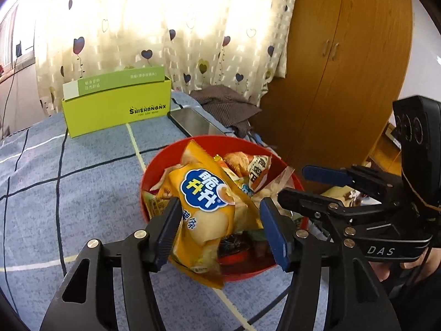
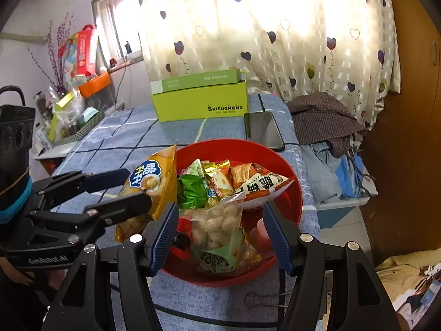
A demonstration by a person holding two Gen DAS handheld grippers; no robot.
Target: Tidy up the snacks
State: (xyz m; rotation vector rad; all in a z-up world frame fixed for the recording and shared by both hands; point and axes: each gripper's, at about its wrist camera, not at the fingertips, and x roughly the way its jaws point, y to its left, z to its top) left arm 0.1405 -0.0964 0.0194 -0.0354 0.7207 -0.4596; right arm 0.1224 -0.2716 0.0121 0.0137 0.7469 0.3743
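Snacks fill a red bowl (image 2: 289,190) that sits on a surface covered with a blue checked cloth (image 1: 69,193). The left gripper (image 1: 219,231) has its fingers spread wide on either side of a yellow snack bag (image 1: 204,207); the left finger pad (image 1: 168,231) looks to be against the bag's edge, while the right pad stands clear of it. That bag leans upright over the bowl's near-left rim, partly outside it. In the right wrist view the same gripper reaches in from the left, with the yellow bag between its fingers.

The right gripper (image 2: 220,234) also has its fingers wide apart and holds nothing. It hovers above the near part of the bowl, over a clear bag of peanuts (image 2: 220,226). Beside the peanuts lie a green packet (image 2: 191,190), a small yellow packet (image 2: 217,179) and an orange-and-white packet (image 2: 261,182) near the far right rim.

Behind the bowl, a dark phone (image 2: 264,129) lies flat on the cloth, close to the rim. Farther back stands an open lime-green box (image 2: 201,104). A binder clip (image 2: 261,298) lies on the cloth just in front of the bowl.
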